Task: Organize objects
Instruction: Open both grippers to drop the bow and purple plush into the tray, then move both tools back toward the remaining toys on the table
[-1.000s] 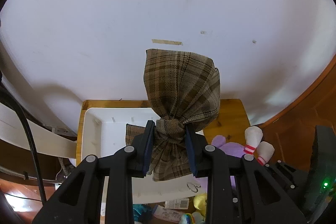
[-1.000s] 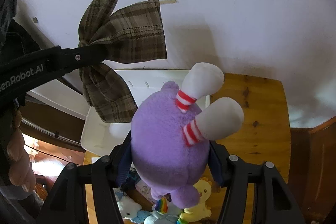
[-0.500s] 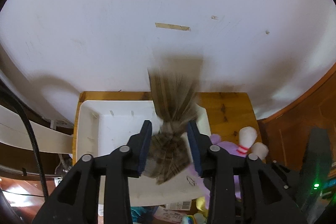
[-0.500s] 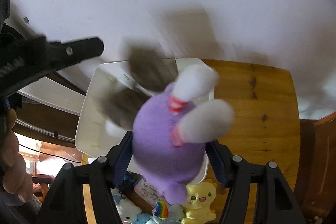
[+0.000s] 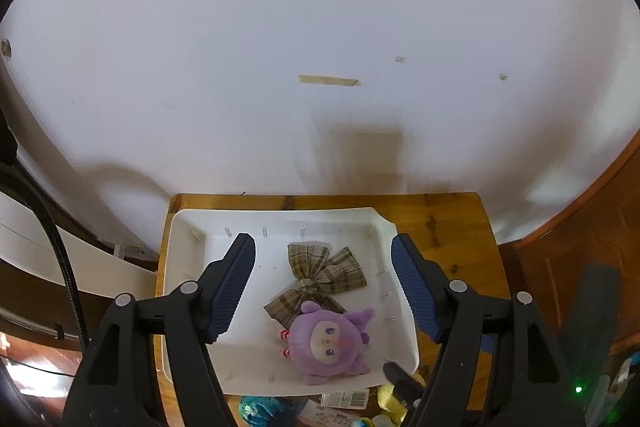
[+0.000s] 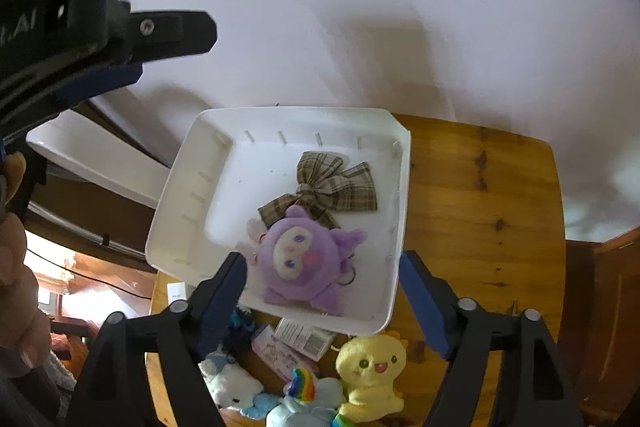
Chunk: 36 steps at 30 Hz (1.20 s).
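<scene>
A brown plaid bow (image 5: pixel 326 271) (image 6: pixel 332 185) and a purple plush toy (image 5: pixel 328 345) (image 6: pixel 304 259) lie inside a white tray (image 5: pixel 180 267) (image 6: pixel 180 195) on a small wooden table (image 6: pixel 480 219). The plush lies face up, partly over the bow's lower tail. My left gripper (image 5: pixel 323 291) is open and empty, held high above the tray. My right gripper (image 6: pixel 323 297) is open and empty above the tray's near edge. The left gripper's body also shows at the upper left of the right wrist view (image 6: pixel 100 27).
Several items lie on the table in front of the tray: a yellow plush (image 6: pixel 372 375), a rainbow plush (image 6: pixel 308 399), a white and blue plush (image 6: pixel 228 383) and small printed packets (image 6: pixel 296 343). A white wall (image 5: pixel 320 27) stands behind the table. Wooden furniture (image 5: pixel 580 247) stands at the right.
Both grippers opened. The plaid bow dropped from the left gripper and the purple plush from the right gripper; both now lie in the white tray.
</scene>
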Available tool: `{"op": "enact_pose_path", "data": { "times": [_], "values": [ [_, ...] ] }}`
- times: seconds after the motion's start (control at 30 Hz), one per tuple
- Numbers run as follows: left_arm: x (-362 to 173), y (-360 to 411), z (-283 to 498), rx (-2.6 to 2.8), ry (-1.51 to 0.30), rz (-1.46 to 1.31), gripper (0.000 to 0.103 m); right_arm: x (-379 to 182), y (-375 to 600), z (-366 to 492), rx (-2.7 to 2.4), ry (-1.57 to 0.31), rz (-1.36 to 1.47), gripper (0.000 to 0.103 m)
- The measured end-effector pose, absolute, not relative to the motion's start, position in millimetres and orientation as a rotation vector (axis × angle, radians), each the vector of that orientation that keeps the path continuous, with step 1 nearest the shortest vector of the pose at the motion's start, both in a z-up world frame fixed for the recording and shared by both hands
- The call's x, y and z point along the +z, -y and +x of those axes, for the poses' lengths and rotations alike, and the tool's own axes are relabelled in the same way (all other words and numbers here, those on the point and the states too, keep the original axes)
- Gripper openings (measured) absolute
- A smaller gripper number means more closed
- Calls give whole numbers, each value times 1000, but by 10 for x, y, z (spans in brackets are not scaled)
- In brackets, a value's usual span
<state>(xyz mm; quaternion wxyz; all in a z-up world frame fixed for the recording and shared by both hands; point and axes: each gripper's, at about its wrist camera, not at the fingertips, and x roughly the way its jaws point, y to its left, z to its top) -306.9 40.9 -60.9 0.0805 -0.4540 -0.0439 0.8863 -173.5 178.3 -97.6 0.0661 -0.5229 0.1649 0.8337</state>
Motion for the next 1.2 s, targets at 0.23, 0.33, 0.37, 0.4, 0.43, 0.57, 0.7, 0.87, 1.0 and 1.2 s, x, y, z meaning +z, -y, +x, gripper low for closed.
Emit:
{"op": "enact_pose_path", "data": {
  "times": [0.23, 0.33, 0.37, 0.4, 0.43, 0.57, 0.7, 0.87, 1.0, 1.2],
  "values": [
    [-503, -384, -2931, 2661, 138, -1344, 78, -965, -1751, -1570, 2534, -573, -1582, 80],
    [-474, -373, -2855, 2673, 123, -1341, 78, -931, -1740, -1491, 2542, -570, -1535, 80],
    [-465, -375, -2830, 2675, 116, -1340, 78, -910, -1734, -1458, 2549, -564, -1513, 80],
    [-459, -378, -2804, 2678, 108, -1339, 78, -882, -1728, -1422, 2562, -562, -1489, 80],
    [-452, -380, -2781, 2680, 101, -1340, 78, -857, -1721, -1391, 2574, -560, -1471, 80],
    [-396, -373, -2665, 2689, 86, -1337, 78, -757, -1710, -1257, 2616, -588, -1378, 80],
    [-338, -345, -2541, 2692, 78, -1324, 79, -672, -1672, -1131, 2645, -611, -1297, 80],
    [-232, -299, -2346, 2701, 67, -1285, 79, -555, -1537, -998, 2680, -552, -1243, 80],
    [-138, -252, -2209, 2696, 67, -1253, 79, -501, -1408, -910, 2695, -524, -1246, 80],
    [-31, -137, -2016, 2664, 61, -1229, 79, -404, -1190, -754, 2671, -438, -1232, 80]
  ]
}}
